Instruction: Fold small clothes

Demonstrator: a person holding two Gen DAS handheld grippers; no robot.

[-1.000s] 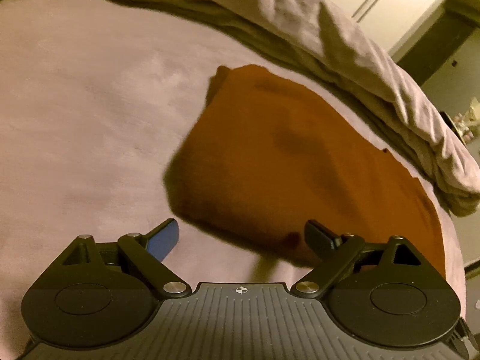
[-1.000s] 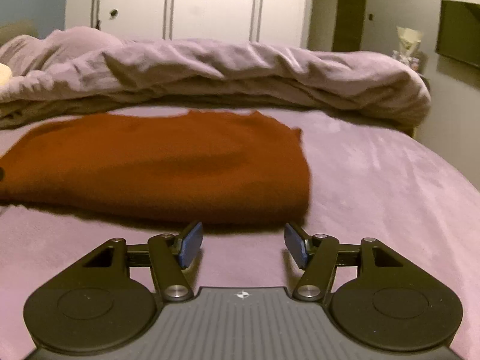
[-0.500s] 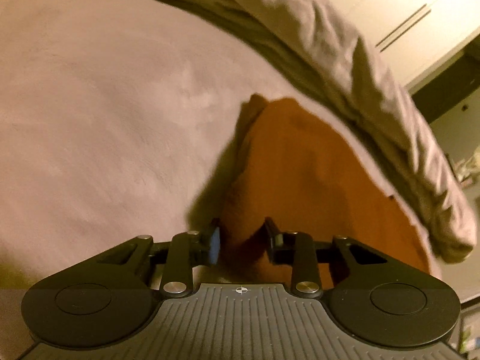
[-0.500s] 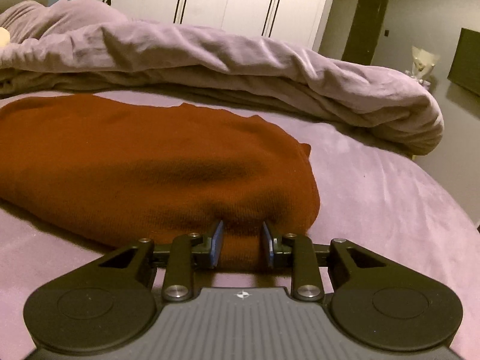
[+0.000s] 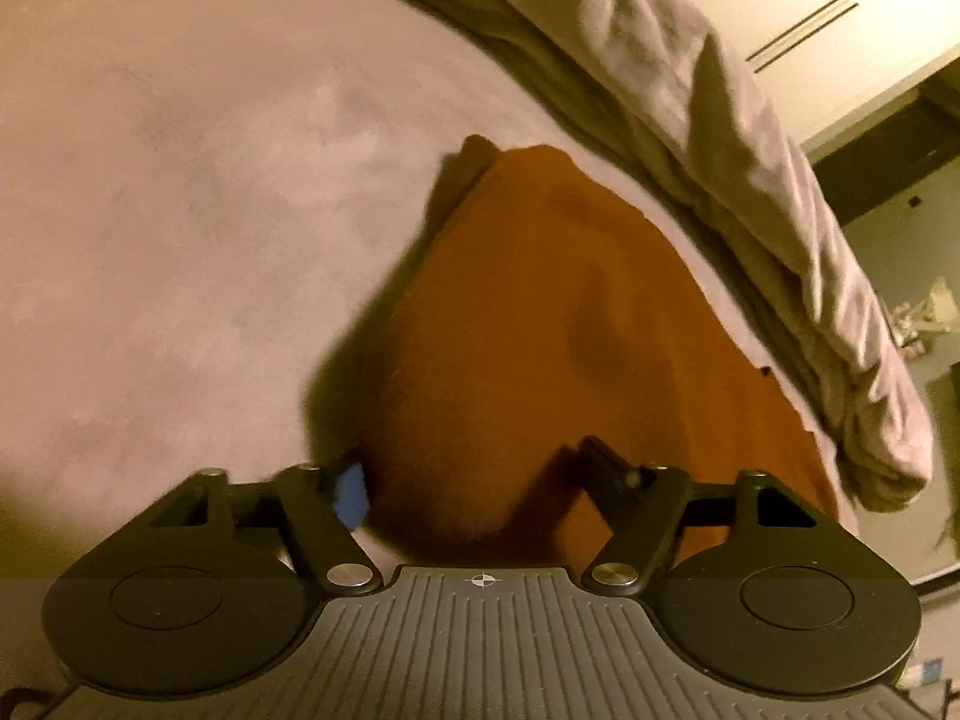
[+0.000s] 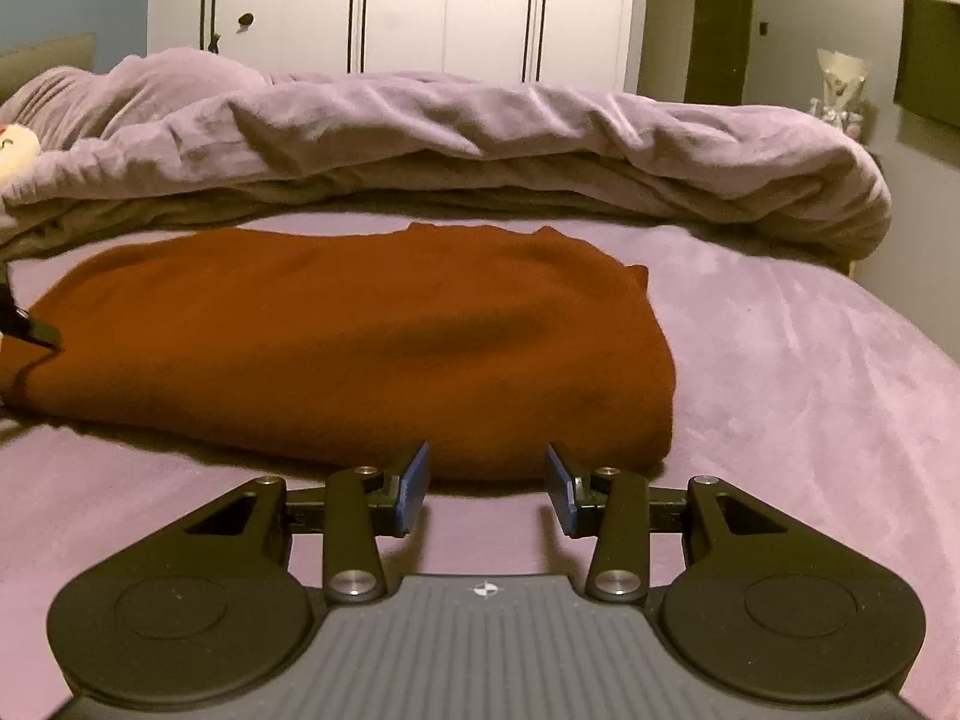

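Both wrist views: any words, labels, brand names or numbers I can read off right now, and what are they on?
None readable in either view.
Left gripper body: only a small crosshair mark, no lettering.
Right gripper body: the same mark, no lettering.
Rust garment: no visible tag or print.
Wardrobe doors: plain.

Rumpled duvet [image 6: 480,138], white wardrobe [image 6: 420,0]

No readable text, label, brand or number shows in either view. The only mark is a small white cross-in-circle sign on the ribbed grey body of the left tool [image 5: 474,483] and the right tool [image 6: 487,483].
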